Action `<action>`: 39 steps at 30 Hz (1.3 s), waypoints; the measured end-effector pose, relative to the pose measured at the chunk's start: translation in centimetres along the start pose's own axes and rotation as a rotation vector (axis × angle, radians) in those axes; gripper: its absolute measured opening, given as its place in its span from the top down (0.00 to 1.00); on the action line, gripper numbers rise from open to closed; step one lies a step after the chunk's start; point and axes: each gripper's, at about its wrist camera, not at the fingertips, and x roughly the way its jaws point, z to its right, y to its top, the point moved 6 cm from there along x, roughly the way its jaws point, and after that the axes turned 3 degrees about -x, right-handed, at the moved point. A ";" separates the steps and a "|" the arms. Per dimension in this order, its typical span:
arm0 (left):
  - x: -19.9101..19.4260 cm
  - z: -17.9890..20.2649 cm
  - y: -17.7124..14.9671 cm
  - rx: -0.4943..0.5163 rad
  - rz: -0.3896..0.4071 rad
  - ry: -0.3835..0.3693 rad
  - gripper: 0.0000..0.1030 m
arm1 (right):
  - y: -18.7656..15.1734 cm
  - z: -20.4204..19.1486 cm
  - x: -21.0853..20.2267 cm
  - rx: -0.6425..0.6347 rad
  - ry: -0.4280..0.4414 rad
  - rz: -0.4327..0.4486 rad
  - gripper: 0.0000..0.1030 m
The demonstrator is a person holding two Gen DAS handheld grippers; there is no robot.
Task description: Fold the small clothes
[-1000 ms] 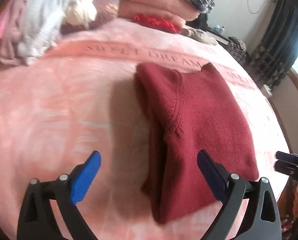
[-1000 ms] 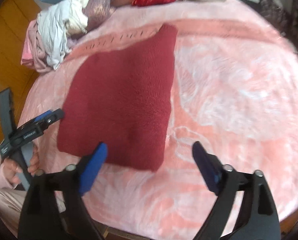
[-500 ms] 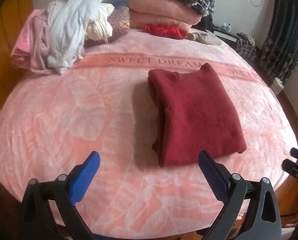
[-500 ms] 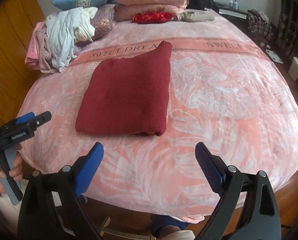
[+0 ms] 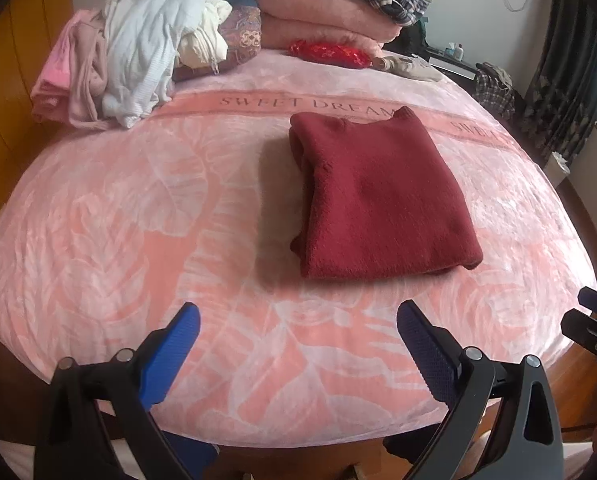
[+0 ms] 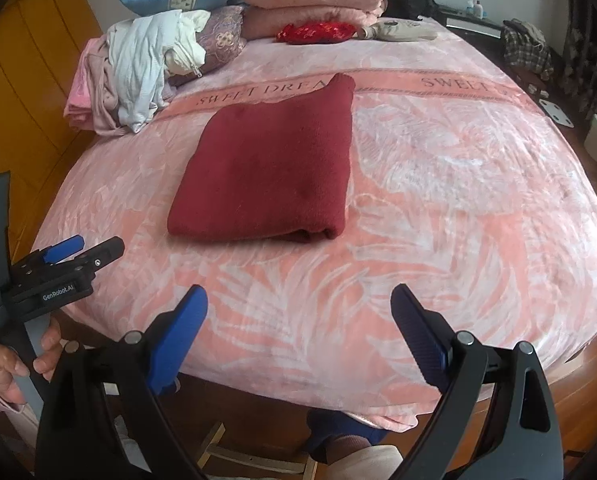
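A dark red knit sweater (image 5: 378, 196) lies folded into a flat rectangle on the pink bed blanket (image 5: 138, 208); the right wrist view shows the same sweater (image 6: 270, 168) from its other side. My left gripper (image 5: 298, 332) hangs open over the blanket's near edge, well short of the sweater, nothing between its blue pads. My right gripper (image 6: 298, 312) is open too, held back off the bed's front edge. In the right wrist view the left gripper (image 6: 74, 254) appears at the lower left, held by a hand (image 6: 6, 364).
A heap of white and pink clothes (image 5: 118, 60) sits at the bed's far left. Folded pink blankets (image 5: 322, 20) with a plaid cloth on top and a red item (image 5: 330, 52) line the far end. Dark curtains (image 5: 566, 60) hang at right. A wooden stool (image 6: 254, 460) stands below the bed's edge.
Both grippers have pulled back and up from the sweater, so the whole bed shows. The folded sweater has stayed where it lay.
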 end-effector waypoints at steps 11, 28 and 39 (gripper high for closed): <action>-0.2 0.9 -0.4 0.027 0.007 -0.006 0.04 | -0.1 -1.8 0.4 -0.052 0.014 -0.013 0.10; -0.3 1.4 -0.8 0.045 0.014 0.002 0.04 | 0.0 -2.0 0.7 -0.066 0.013 -0.019 0.09; -0.1 1.5 -1.2 0.052 0.007 0.001 0.04 | 0.0 -1.4 1.2 -0.070 0.014 -0.031 0.08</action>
